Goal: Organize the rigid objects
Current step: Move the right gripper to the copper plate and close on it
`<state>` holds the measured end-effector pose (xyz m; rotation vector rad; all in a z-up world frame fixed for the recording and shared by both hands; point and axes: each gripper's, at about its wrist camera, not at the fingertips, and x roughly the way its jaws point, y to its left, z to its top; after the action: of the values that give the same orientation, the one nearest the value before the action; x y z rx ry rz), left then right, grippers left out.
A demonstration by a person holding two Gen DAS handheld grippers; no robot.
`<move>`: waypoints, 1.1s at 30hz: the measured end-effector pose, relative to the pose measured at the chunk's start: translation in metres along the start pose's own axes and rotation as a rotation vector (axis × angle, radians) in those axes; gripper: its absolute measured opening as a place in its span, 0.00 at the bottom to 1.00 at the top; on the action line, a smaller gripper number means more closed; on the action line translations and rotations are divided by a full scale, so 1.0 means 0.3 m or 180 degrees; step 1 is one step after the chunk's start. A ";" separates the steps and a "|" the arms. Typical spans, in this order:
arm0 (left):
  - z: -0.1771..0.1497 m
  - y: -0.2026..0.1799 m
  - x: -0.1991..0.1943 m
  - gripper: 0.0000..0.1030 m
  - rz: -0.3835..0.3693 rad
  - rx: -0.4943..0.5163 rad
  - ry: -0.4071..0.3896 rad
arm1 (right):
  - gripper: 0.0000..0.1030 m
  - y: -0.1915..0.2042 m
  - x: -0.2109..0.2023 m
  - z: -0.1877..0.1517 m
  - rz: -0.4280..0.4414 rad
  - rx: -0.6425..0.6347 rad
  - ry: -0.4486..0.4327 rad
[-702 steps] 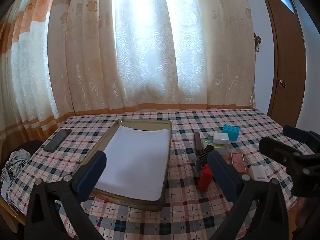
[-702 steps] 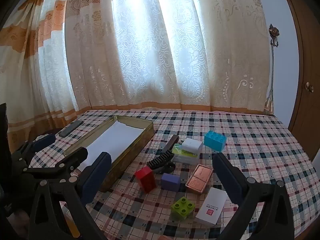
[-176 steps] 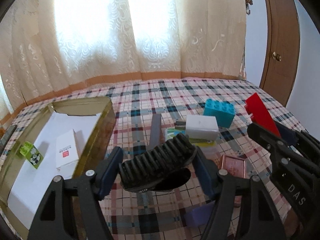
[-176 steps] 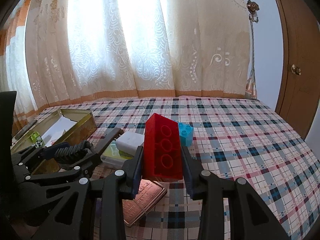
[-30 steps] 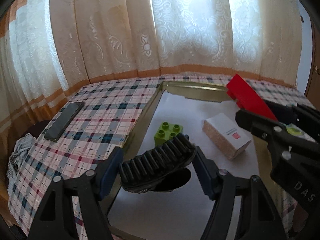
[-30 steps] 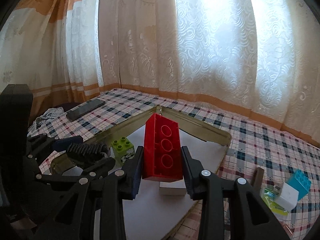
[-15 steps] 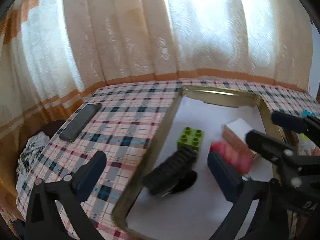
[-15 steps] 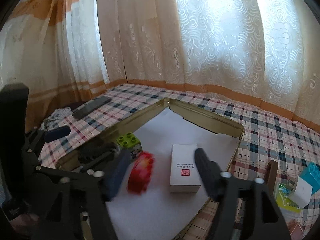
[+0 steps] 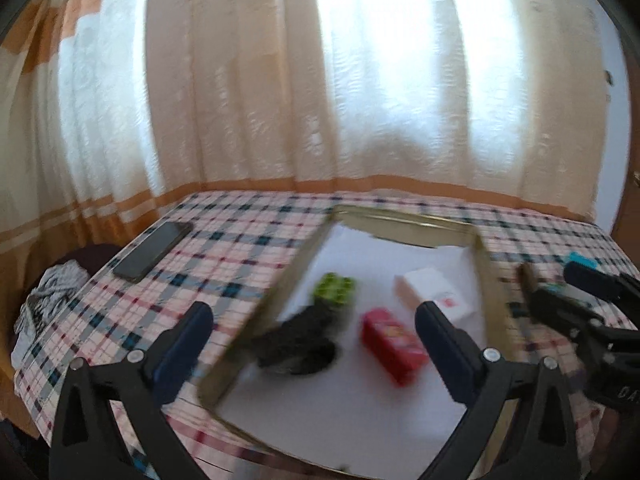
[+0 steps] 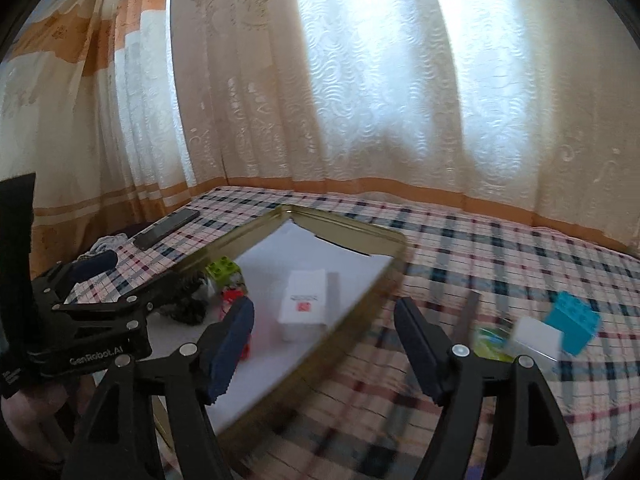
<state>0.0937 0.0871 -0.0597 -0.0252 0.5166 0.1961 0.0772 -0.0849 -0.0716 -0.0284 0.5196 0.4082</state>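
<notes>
Gaping empty, jaws of left gripper (image 9: pixel 312 336) and right gripper (image 10: pixel 324 344) just opened over tray (image 9: pixel 404 222) rim.

Motion smears the black brush (image 9: pixel 298 340) and green block (image 9: pixel 334 288) in the left view; the right gripper's finger (image 10: pixel 230 344) hides most of the red block (image 9: pixel 394 344).

Brush (image 9: pixel 298 342), red brick (image 9: pixel 392 342) inside tray (image 9: pixel 280 292).
</notes>
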 end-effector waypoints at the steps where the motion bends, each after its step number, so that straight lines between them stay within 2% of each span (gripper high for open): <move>1: -0.001 -0.024 -0.011 1.00 -0.0035 0.0026 -0.0019 | 0.72 -0.013 -0.018 -0.009 -0.0050 -0.0012 -0.0014; 8: -0.018 -0.222 -0.069 1.00 -0.0385 0.0214 -0.0059 | 0.73 -0.185 -0.167 -0.095 -0.0559 0.0158 -0.0031; 16: -0.065 -0.447 -0.087 1.00 -0.0661 0.0546 0.0034 | 0.73 -0.386 -0.224 -0.209 -0.1180 0.0633 0.0217; 19: -0.079 -0.507 -0.077 1.00 -0.0673 0.0665 0.0065 | 0.73 -0.426 -0.223 -0.218 -0.1200 0.0805 0.0318; 23: -0.089 -0.545 -0.055 1.00 -0.0668 0.0701 0.0128 | 0.73 -0.432 -0.204 -0.226 -0.1186 0.0793 0.0464; 33: -0.086 -0.504 -0.027 1.00 -0.0619 0.0544 0.0164 | 0.73 -0.427 -0.088 -0.239 -0.0949 0.0867 0.0901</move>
<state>0.1034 -0.0647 -0.0821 0.0860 0.5774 -0.0393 0.0717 -0.2216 -0.1308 0.0996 0.8340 0.0379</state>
